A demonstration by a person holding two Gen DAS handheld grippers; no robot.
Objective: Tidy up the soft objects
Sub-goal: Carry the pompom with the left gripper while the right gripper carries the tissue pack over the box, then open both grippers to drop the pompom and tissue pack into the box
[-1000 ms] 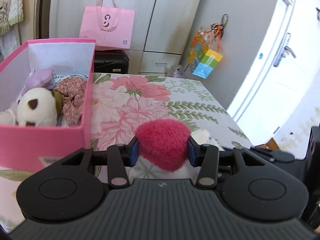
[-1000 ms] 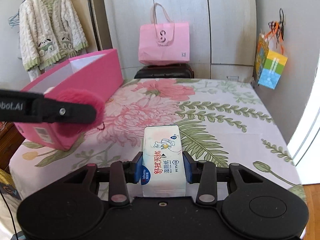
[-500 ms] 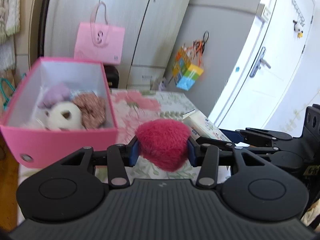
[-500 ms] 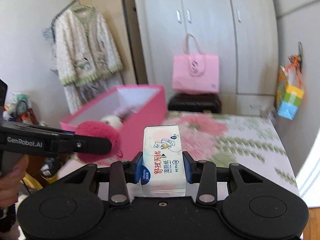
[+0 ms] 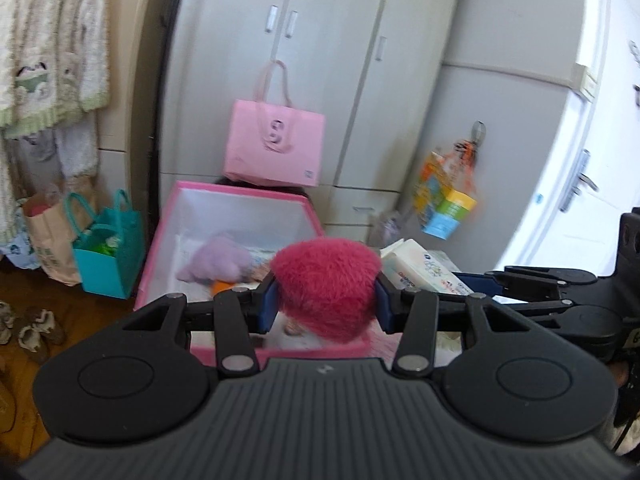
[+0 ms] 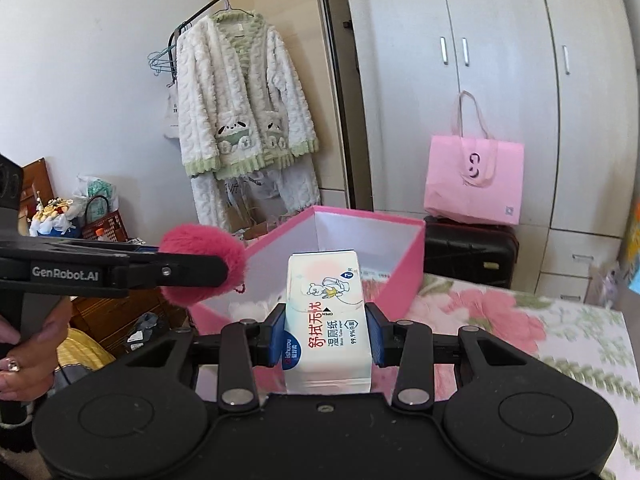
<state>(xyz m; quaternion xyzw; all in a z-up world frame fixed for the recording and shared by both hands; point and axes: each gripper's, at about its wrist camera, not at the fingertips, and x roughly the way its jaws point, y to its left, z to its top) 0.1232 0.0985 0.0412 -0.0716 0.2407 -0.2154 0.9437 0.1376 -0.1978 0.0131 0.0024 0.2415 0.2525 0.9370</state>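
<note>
My left gripper (image 5: 326,306) is shut on a fuzzy red pom-pom (image 5: 326,284), held above the near end of the open pink box (image 5: 240,196). Inside the box lie a lilac plush (image 5: 218,260) and other soft items, partly hidden. My right gripper (image 6: 326,330) is shut on a white pack of wet wipes (image 6: 326,312), held just before the pink box (image 6: 368,220). In the right wrist view the left gripper with the pom-pom (image 6: 200,264) reaches in from the left, held by a person's hand (image 6: 28,356). The wipes pack (image 5: 420,268) also shows in the left wrist view.
The box stands at the edge of a bed with a floral cover (image 6: 520,320). A pink paper bag (image 6: 474,184) sits on a black case (image 6: 472,252) before grey wardrobes. A fleece jacket (image 6: 240,100) hangs at left. A teal bag (image 5: 108,248) stands on the wooden floor.
Both grippers have risen and swung left toward the pink box, each keeping its grip. The box now lies straight ahead, seen more from above.
</note>
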